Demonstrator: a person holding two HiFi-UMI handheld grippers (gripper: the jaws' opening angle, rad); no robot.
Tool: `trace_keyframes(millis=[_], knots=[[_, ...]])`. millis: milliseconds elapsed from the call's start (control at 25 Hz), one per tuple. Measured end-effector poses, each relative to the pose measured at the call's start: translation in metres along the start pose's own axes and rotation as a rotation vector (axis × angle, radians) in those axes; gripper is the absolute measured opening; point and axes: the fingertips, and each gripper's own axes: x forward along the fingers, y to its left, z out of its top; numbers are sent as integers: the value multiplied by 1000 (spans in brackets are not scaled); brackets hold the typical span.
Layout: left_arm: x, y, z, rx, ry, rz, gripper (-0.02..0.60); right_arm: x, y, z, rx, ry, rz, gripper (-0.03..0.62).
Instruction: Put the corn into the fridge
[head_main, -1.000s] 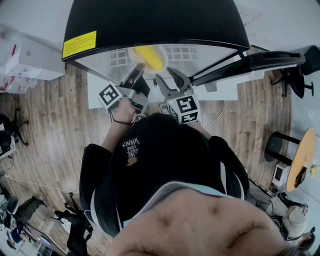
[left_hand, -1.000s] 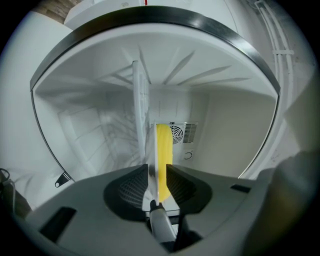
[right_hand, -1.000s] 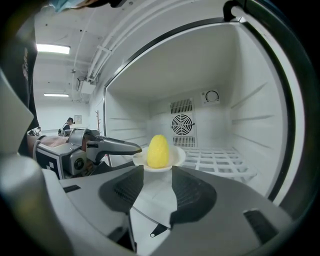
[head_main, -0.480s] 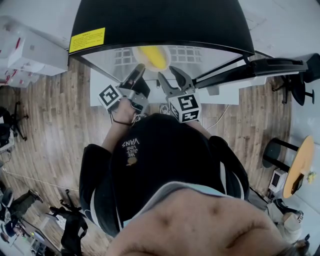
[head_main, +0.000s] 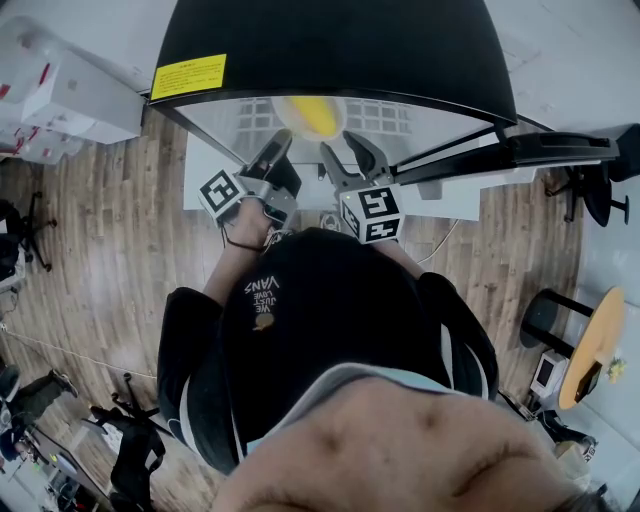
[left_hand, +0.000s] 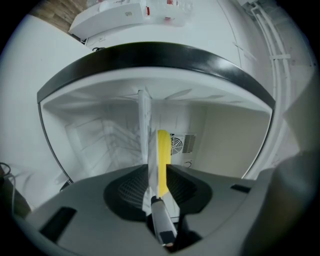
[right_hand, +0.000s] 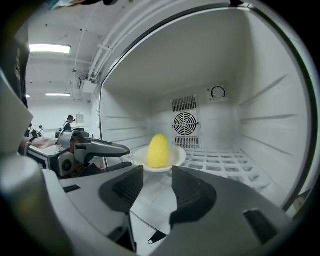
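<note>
A yellow corn cob (head_main: 312, 116) lies on a small white plate (head_main: 290, 108) inside the open fridge (head_main: 330, 45), on its white wire shelf (right_hand: 220, 162). In the right gripper view the corn (right_hand: 159, 150) sits on the plate (right_hand: 176, 159) in front of the rear fan vent. My left gripper (head_main: 277, 148) reaches in from the left and is shut on the plate's rim. In the left gripper view the plate (left_hand: 145, 135) and corn (left_hand: 163, 160) show edge-on between its jaws (left_hand: 156, 175). My right gripper (head_main: 347, 152) stands open just short of the plate, holding nothing (right_hand: 157, 182).
The fridge door (head_main: 540, 148) stands open to the right. White boxes (head_main: 60, 100) sit on the wooden floor at the left. A round table (head_main: 592, 345) and a stool are at the far right. The left gripper (right_hand: 95, 147) shows in the right gripper view, with people standing far behind it.
The head view has drifted slightly, so the fridge sits a little further right. Both grippers and the plate keep nearly the same places relative to each other.
</note>
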Motion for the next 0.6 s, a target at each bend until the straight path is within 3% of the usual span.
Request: trace_keyframes(millis=[600], knots=[[0, 3, 10, -11, -18, 0, 91, 17, -2, 4, -17, 17, 15, 181]])
